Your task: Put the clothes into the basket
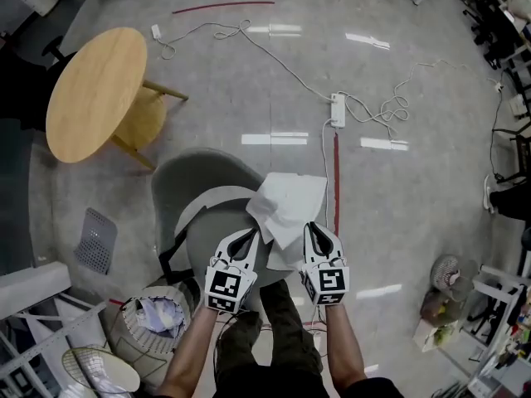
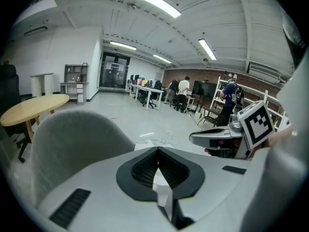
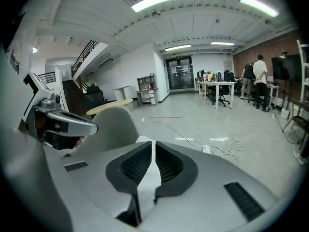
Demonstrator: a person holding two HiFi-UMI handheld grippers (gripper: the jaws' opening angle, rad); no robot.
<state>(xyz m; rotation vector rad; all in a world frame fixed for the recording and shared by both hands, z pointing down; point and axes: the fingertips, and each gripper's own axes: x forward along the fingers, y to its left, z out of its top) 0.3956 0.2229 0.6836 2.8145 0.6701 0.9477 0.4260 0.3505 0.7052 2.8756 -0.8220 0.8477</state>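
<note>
"What have the grippers got?"

"The left gripper (image 1: 247,239) and the right gripper (image 1: 316,230) are each clamped on a white garment (image 1: 286,206), which drapes ahead of them over a grey chair (image 1: 195,181)."

"And the basket (image 1: 124,322)?"

"Back-left of the left gripper, with clothes inside and the chair's edge between. A power strip (image 1: 338,110) lies far ahead."

— How much of the white garment (image 1: 286,206) shows?
— Its near edge is hidden beneath the left gripper (image 1: 248,236) and right gripper (image 1: 316,230).
— And inside the basket (image 1: 124,337)?
— Crumpled cloth, too jumbled to tell apart.
</note>
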